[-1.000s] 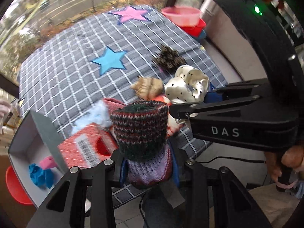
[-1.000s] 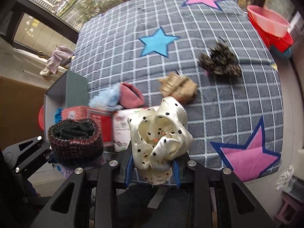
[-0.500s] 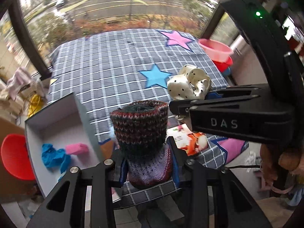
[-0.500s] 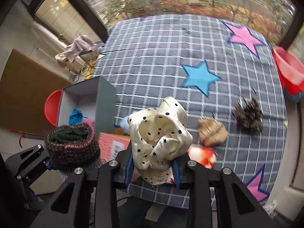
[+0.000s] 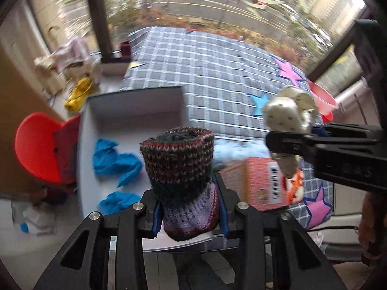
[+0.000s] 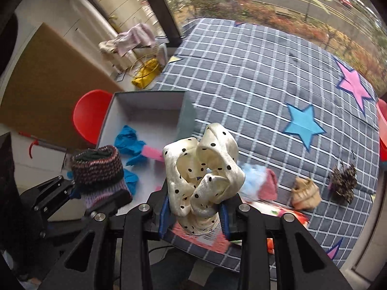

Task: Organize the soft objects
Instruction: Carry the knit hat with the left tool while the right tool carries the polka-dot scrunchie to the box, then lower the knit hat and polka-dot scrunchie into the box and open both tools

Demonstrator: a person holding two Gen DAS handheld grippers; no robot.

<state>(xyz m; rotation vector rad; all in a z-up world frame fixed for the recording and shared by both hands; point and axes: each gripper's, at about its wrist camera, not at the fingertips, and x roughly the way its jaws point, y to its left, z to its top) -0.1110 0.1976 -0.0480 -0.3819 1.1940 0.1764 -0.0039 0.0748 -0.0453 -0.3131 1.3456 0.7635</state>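
The left gripper (image 5: 191, 217) was clamped on a knitted sock (image 5: 180, 176), a thick woolly piece with dark red and green stripes at the cuff and a lilac part lower down, where the blue pads pressed on it. The cuff stood upright above the fingers. In the left wrist view this sock hung in front of an open white box (image 5: 135, 107), which stood at the edge of a grey checked table (image 5: 217, 72) with pink and blue stars on its cloth. Inside the box lay crumpled blue cloth pieces (image 5: 113, 162), and in the right wrist view a small pink piece (image 6: 152, 151) lay just beside them.

The right gripper (image 6: 194, 217) was closed tight on a cream scrunchie with black dots (image 6: 203, 169), which bulged out above its fingers. It was held over the near edge of the table, to the right of the box.

On the table there remained a light blue fluffy thing (image 6: 251, 177) touching a pink soft thing (image 6: 268, 184), a beige scrunchie (image 6: 306, 193) and, near it, a dark spotted scrunchie (image 6: 343, 183). A red printed packet (image 5: 258, 183) lay at the near edge. A red bowl (image 6: 90, 114) stood on the floor beside the box.
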